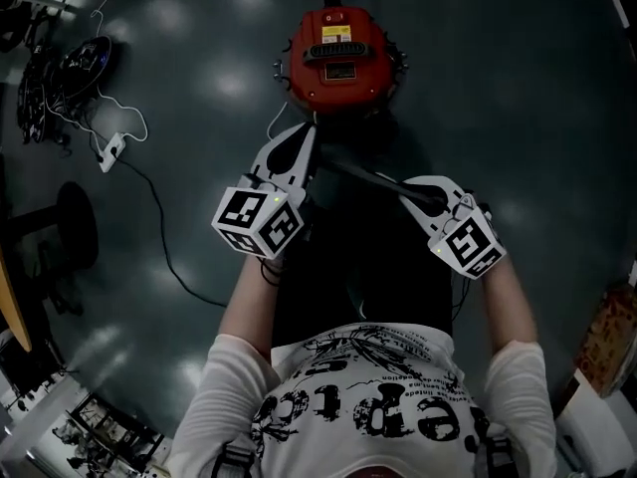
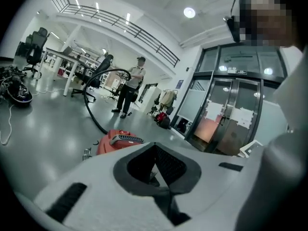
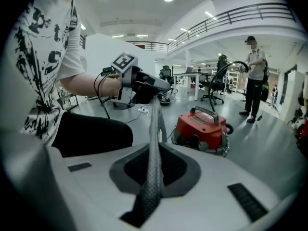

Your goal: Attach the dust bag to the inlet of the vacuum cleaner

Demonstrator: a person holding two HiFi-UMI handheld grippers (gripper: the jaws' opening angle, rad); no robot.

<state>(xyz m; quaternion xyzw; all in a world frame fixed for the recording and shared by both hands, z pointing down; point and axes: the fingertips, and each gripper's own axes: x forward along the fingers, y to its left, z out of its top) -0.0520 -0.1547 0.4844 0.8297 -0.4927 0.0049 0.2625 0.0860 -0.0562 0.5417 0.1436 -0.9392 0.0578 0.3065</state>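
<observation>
The red vacuum cleaner (image 1: 338, 58) stands on the dark floor ahead of me, also seen in the left gripper view (image 2: 115, 141) and the right gripper view (image 3: 202, 126). A grey woven dust bag (image 3: 154, 129) is stretched edge-on between both grippers; in the head view it shows as a dark strip (image 1: 368, 177). My left gripper (image 1: 304, 152) is shut on one end, as the right gripper view (image 3: 144, 88) confirms. My right gripper (image 1: 410, 191) is shut on the other end (image 3: 154, 150). Both hover just short of the vacuum. Its inlet is not visible.
A black hose (image 2: 91, 107) runs from the vacuum across the floor. A person (image 3: 254, 76) stands behind it. A white power strip (image 1: 111, 150) with cables lies at left, beside a dark round device (image 1: 85, 58). Glass doors (image 2: 231, 114) are at right.
</observation>
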